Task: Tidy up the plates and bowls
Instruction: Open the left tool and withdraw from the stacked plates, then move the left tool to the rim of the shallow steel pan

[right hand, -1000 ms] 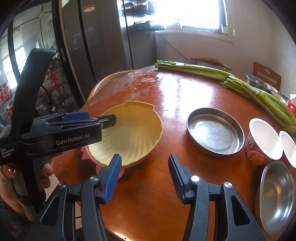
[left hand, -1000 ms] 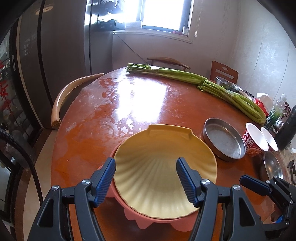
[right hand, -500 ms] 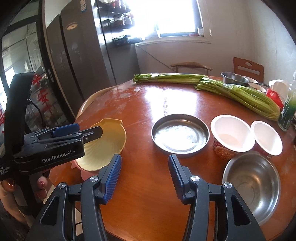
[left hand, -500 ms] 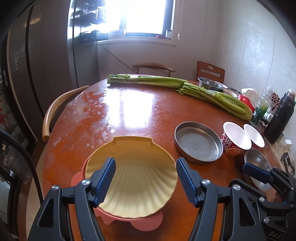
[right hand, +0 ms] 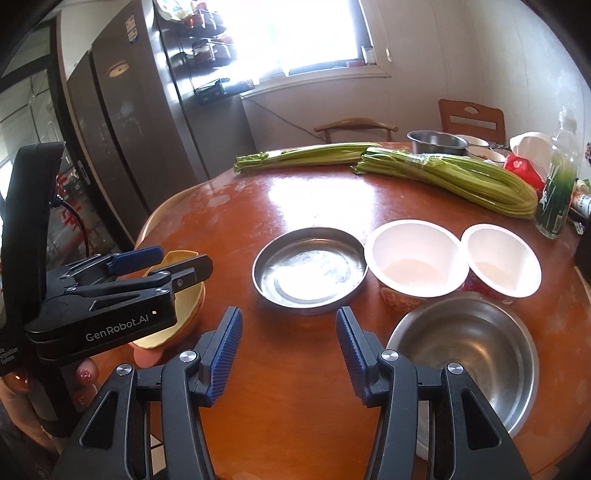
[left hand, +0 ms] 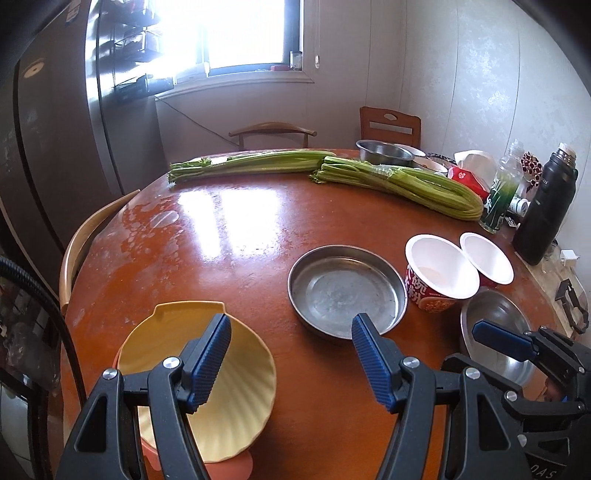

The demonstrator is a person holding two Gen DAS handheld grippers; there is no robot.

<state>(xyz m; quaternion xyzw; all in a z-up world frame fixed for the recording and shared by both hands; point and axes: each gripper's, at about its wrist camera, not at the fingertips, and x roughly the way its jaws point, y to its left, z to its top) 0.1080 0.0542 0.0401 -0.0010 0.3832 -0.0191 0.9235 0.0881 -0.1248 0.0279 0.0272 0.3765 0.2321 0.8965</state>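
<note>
With both grippers' fingers apart and holding nothing, the left gripper [left hand: 291, 363] at lower centre should likely approach the steel plate [left hand: 346, 290] mid-frame by its near rim and stack it squarely on the yellow shell plate [left hand: 221, 406] at lower left.

window [left hand: 236, 33] glaring | fridge [left hand: 55, 129] left | wooden chairs [left hand: 389, 125] behind round table [left hand: 229, 236]

Two shell-shaped plates stacked, yellow [left hand: 236, 373] on pink [left hand: 229, 467], one shallow steel pan [left hand: 347, 290], two steel bowls [right hand: 469, 350] [right hand: 436, 142], two noodle cups [right hand: 413, 262] [right hand: 500, 260], two celery bundles [left hand: 251, 164] [left hand: 402, 182], perhaps more dishes behind.
</note>
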